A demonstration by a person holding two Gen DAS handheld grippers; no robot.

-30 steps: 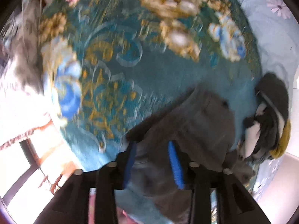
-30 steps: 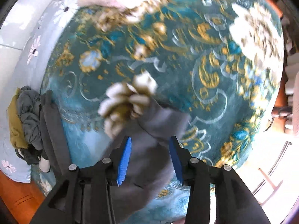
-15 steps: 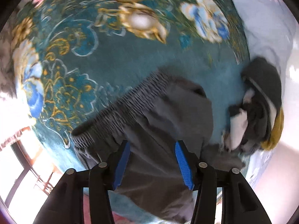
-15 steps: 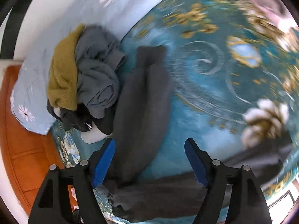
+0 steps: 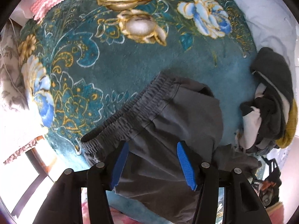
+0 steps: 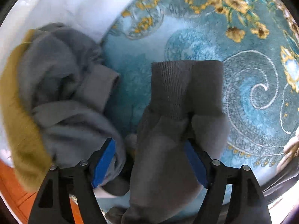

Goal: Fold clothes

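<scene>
Right wrist view: we note the right hand-held gripper (image 6: 149, 165) spread over the trousers' (image 6: 179, 130) ribbed cuff (image 6: 186, 85), leg running straight ahead on the bed blanket (image 6: 252, 74), left hand-held gripper (image 5: 154, 165) spread at the waistband (image 5: 134, 112).

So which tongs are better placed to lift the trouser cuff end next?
Right. The right tongs stand open over the leg just below the ribbed cuff; the left tongs hover open by the elastic waistband.
</scene>
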